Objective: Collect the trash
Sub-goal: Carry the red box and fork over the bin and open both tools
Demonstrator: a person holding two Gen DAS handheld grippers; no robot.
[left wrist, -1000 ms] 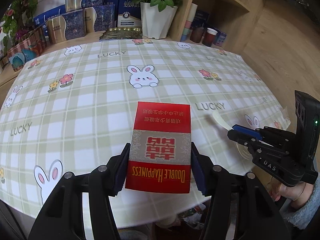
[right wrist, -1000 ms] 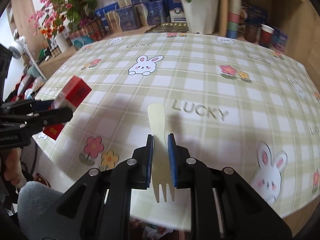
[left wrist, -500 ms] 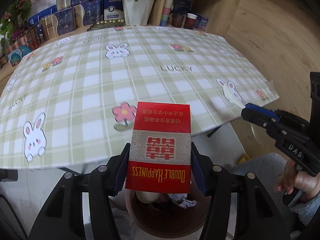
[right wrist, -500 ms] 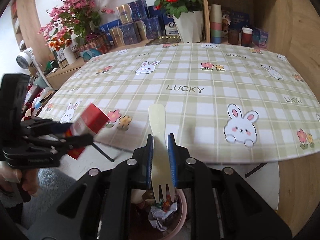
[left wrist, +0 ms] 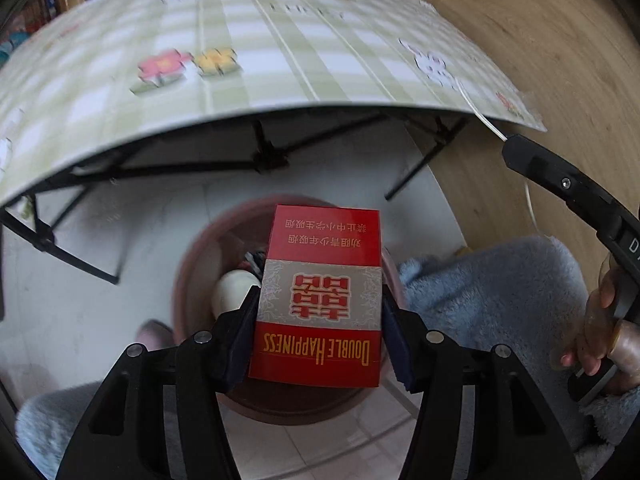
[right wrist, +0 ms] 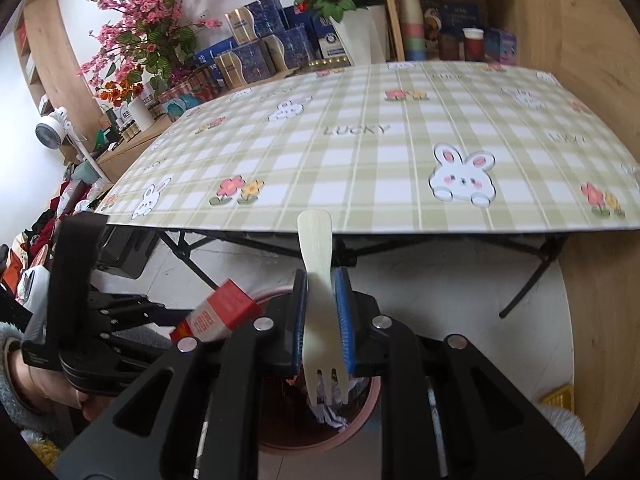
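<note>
Bin (left wrist: 192,280) on floor before table (left wrist: 280,60); cigarette pack (left wrist: 320,296) above bin.

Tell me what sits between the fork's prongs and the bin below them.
Nothing: the fork in the right claw hangs over the bin, open air between, in the right wrist view.

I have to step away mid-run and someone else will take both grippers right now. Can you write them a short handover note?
Left gripper: red cigarette box between its jaws, which have just opened a little; it sits over the brown bin.
Right gripper: shut on the pale plastic fork, also above the bin.
Done: both pieces are off the table; bin already holds trash.
Left: let both fall into the bin.
</note>
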